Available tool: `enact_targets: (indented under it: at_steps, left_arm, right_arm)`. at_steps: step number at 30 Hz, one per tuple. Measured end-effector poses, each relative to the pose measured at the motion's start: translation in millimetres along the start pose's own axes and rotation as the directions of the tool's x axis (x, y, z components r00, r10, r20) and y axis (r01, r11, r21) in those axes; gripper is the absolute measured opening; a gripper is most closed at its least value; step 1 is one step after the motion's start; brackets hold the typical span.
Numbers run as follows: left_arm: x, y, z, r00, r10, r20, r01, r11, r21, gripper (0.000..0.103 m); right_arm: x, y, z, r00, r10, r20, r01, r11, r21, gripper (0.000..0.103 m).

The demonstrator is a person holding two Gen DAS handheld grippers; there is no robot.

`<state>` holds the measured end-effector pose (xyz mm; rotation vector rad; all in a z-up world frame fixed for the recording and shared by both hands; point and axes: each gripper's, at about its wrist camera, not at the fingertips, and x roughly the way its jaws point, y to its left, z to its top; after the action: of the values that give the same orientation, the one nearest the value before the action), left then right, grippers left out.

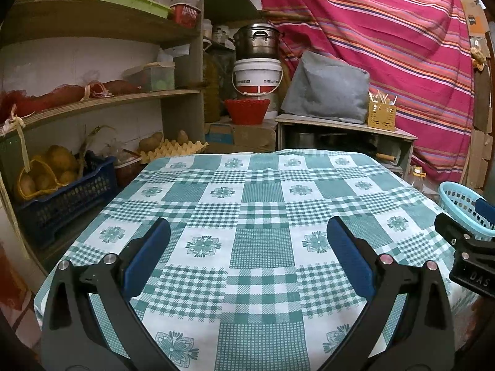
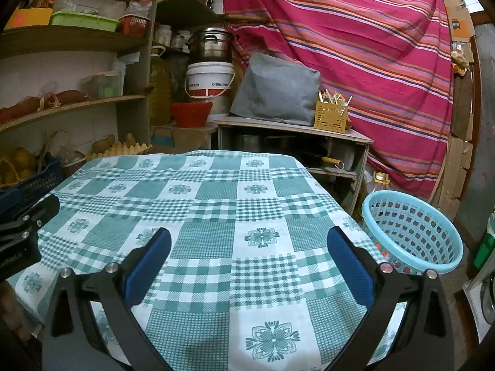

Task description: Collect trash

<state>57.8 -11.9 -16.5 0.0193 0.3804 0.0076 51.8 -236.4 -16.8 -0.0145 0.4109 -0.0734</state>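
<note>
A light blue plastic basket [image 2: 414,232] stands on the floor just right of the table; small coloured bits show through its holes. Its rim also shows in the left wrist view [image 1: 461,204]. The table wears a green and white checked cloth [image 1: 263,216], bare of any trash, also in the right wrist view [image 2: 216,210]. My left gripper [image 1: 247,232] is open and empty over the near part of the cloth. My right gripper [image 2: 249,241] is open and empty over the table's near right part, with the basket to its right. Each gripper shows at the other view's edge.
Wooden shelves [image 1: 108,99] on the left hold bins, potatoes in a blue crate [image 1: 62,198] and an egg tray. Behind the table stand a white bucket [image 1: 256,74] under a metal pot, a red bowl, a low cabinet [image 2: 294,130] with a grey cushion, and a striped pink curtain [image 2: 355,46].
</note>
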Motion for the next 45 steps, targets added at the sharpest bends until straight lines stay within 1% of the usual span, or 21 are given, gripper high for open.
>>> enact_targets:
  at_steps: [45]
  left_arm:
    - [-4.2,-3.4,-0.3,1.0,0.007,0.022,-0.008,1.0,0.018,0.098]
  right_arm:
    - [0.4,-0.5,-1.0,1.0,-0.001,0.001,0.001,1.0,-0.004,0.098]
